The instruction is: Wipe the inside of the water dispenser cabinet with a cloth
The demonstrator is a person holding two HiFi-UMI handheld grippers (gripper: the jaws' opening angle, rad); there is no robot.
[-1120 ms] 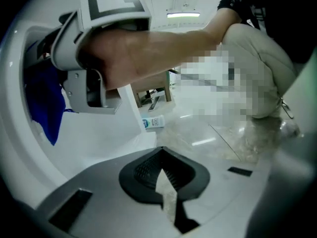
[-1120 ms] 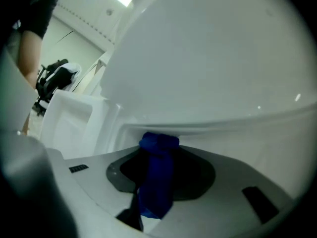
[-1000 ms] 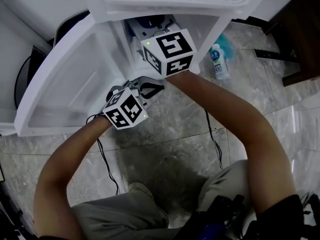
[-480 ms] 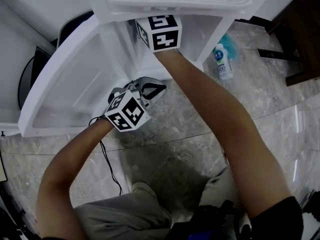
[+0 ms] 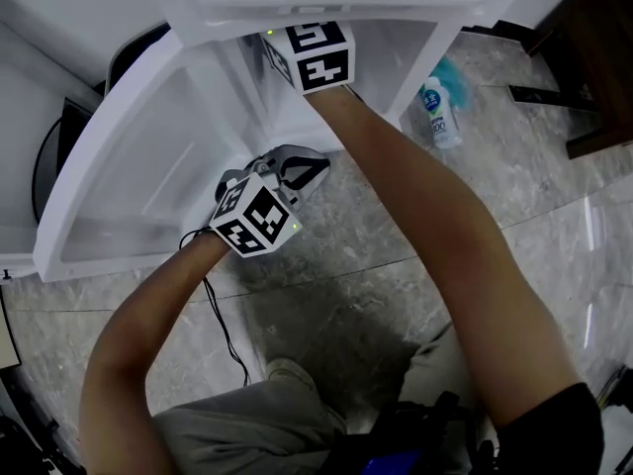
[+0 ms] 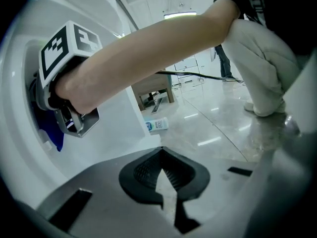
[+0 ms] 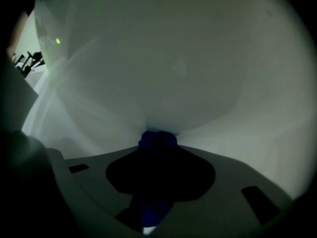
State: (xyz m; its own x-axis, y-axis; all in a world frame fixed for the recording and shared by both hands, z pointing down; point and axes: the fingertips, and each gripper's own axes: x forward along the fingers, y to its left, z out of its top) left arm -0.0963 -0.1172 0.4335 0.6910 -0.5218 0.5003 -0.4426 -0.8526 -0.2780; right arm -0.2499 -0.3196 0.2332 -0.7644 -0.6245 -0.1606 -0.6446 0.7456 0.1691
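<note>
Two-handed, gripped blue cloth [image 7: 157,139] in right claw [image 7: 158,148] inside cabinet [image 5: 440,47], held left claw [image 6: 160,151] shut and empty outside; needed flat, even pressure along white inner wall [image 7: 198,73], corners included.

White bottle [image 5: 436,117] lying on grey tiled floor [image 5: 336,275]; black cable [image 5: 226,327] trailing across floor.

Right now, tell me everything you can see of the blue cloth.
The blue cloth is dark blue, soft-looking fabric, bunched into a wad and clamped in the right tongs, its front bulging past their tips. It sits deep inside the dim white cabinet, against or very near the inner wall. In the left gripper view a loose blue fold hangs beside the tongs.
</note>
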